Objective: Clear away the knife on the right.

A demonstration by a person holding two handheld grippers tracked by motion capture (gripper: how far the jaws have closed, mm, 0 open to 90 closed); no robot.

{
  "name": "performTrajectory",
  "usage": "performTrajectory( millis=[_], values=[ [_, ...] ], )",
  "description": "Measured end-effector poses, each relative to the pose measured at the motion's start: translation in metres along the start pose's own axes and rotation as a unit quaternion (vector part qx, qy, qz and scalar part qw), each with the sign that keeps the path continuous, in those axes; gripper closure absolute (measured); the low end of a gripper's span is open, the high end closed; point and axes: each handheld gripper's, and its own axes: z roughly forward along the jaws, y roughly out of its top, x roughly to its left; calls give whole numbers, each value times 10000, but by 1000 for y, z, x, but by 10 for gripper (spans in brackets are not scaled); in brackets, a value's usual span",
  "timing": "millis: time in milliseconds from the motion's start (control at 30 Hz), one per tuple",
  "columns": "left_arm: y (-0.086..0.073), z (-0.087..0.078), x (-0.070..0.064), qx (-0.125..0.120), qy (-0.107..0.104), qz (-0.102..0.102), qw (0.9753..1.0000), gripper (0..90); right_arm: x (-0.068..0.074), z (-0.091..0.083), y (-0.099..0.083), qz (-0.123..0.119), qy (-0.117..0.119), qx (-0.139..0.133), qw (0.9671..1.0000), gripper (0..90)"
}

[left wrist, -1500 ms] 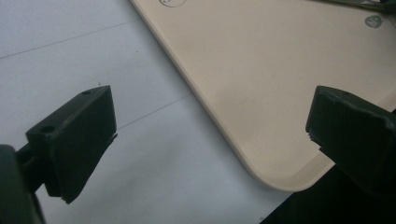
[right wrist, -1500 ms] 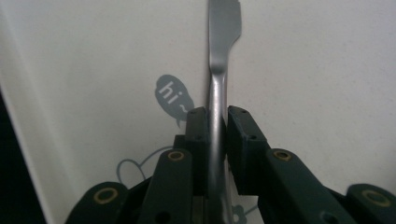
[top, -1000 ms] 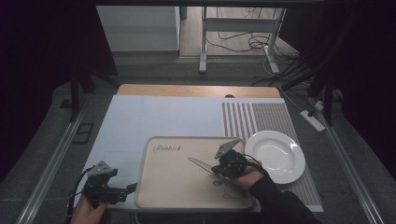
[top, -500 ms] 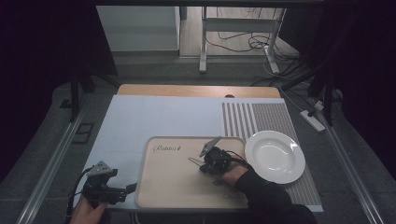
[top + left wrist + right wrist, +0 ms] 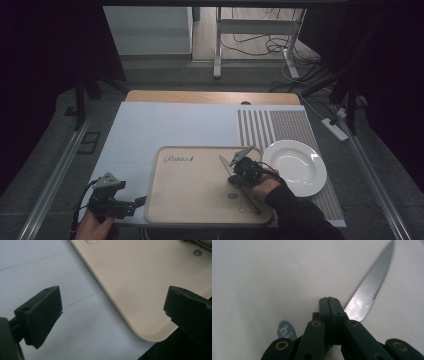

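A serrated table knife (image 5: 224, 162) lies on a beige tray (image 5: 190, 195), blade tip toward the far left. My right gripper (image 5: 233, 178) is over the knife's middle with its jaws shut flat against each other. In the right gripper view, the knife blade (image 5: 372, 287) comes out from under the right gripper (image 5: 330, 300) toward the upper right. It lies flat on the tray (image 5: 262, 277), not between the jaws. My left gripper (image 5: 137, 202) is open at the tray's near left corner. The tray edge (image 5: 140, 285) runs between the wide-apart jaws of the left gripper (image 5: 112, 305).
A white plate (image 5: 295, 167) sits right of the tray on a striped mat (image 5: 280, 127). A pale blue cover (image 5: 165, 125) spreads over the far and left table. A small round sticker (image 5: 232, 195) marks the tray. The table's near edge lies just behind the left gripper.
The right gripper swung left over the tray, then came back a little to the right. The knife now lies at a steeper angle. The left gripper has stayed put.
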Motion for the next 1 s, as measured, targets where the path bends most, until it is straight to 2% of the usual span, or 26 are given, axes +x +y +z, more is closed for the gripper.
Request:
performTrajectory(
  millis=[300, 667, 767, 933, 1000],
  values=[
    [0, 0, 0, 8, -3, 0, 10000, 29, -14, -16, -23, 331, -234, -56, 9992, 900],
    [0, 0, 0, 19, -6, -2, 10000, 30, -26, -31, -45, 614, -422, -82, 9972, 900],
    [0, 0, 0, 18, -18, -2, 10000, 31, -24, -33, -47, 584, -544, -26, 9968, 900],
    [0, 0, 0, 19, -55, -20, 10000, 32, -24, -34, -47, 655, -583, -20, 9961, 900],
    [1, 1, 1, 33, -73, -6, 10000, 32, -23, -34, -46, 692, -556, -100, 9960, 883]
  ],
)
